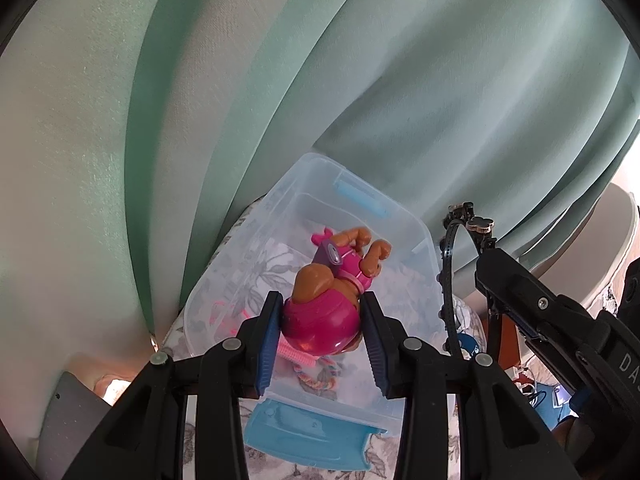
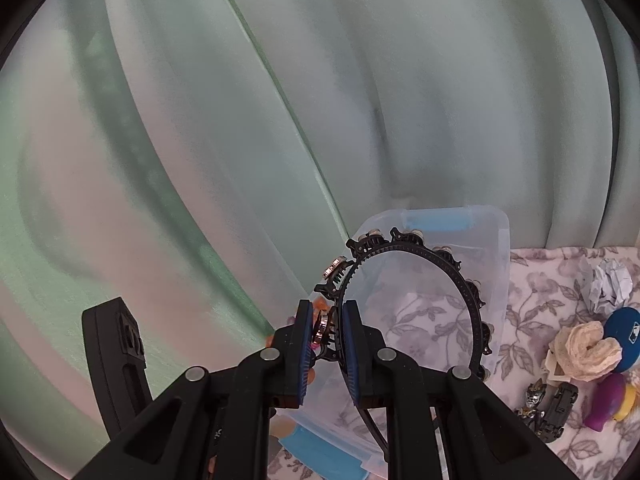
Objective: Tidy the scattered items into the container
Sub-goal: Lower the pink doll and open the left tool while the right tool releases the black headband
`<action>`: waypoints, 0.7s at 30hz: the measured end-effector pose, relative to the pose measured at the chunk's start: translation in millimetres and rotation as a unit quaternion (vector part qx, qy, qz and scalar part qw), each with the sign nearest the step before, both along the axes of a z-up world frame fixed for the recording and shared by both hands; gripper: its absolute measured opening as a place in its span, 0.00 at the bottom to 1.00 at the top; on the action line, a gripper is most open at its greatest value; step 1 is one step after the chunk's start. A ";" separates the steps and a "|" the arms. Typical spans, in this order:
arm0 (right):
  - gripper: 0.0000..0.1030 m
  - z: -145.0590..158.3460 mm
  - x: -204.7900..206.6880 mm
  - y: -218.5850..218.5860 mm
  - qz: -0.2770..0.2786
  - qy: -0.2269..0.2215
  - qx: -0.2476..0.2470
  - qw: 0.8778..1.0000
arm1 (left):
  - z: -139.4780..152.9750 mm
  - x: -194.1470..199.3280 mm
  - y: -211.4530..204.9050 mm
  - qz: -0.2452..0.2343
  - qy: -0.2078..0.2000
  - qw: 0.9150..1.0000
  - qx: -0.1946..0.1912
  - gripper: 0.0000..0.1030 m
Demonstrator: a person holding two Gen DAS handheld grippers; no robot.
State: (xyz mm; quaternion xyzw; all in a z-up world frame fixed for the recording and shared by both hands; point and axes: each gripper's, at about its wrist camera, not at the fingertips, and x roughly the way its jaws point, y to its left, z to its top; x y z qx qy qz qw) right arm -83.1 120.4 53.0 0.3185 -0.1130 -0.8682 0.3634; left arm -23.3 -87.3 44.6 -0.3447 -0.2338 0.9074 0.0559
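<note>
A clear plastic container (image 1: pixel 416 240) with blue latches sits on a floral-patterned cloth (image 2: pixel 532 276), against a green curtain (image 1: pixel 240 80). The left gripper (image 1: pixel 322 322) clamps a toy dog figure (image 1: pixel 328 304) in pink by its head, held above the container's open top. To its right, the right gripper (image 2: pixel 326 332) is closed on a black studded headband (image 2: pixel 400 268), its arc standing over the container. Small toys (image 2: pixel 560 392) lie near the cloth's right edge.
</note>
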 end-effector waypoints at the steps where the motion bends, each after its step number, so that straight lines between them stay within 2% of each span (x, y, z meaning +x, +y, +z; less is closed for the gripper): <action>1: 0.16 0.3 0.2 -0.8 0.001 0.002 0.001 1.000 | 1.1 0.9 -1.8 0.000 0.000 1.000 0.000 0.39; 10: 0.16 1.6 -0.7 -3.4 0.007 0.006 -0.004 1.000 | -14.8 -2.1 -10.5 -0.003 -0.003 1.000 -0.004 0.39; 13: 0.16 1.5 -1.8 -3.6 0.007 0.005 -0.006 1.000 | -25.6 -26.0 -3.9 0.000 -0.005 1.000 -0.003 0.39; 21: 0.17 2.0 -2.3 -8.5 0.013 0.010 -0.006 1.000 | -31.6 -37.6 1.8 0.000 -0.005 1.000 -0.005 0.39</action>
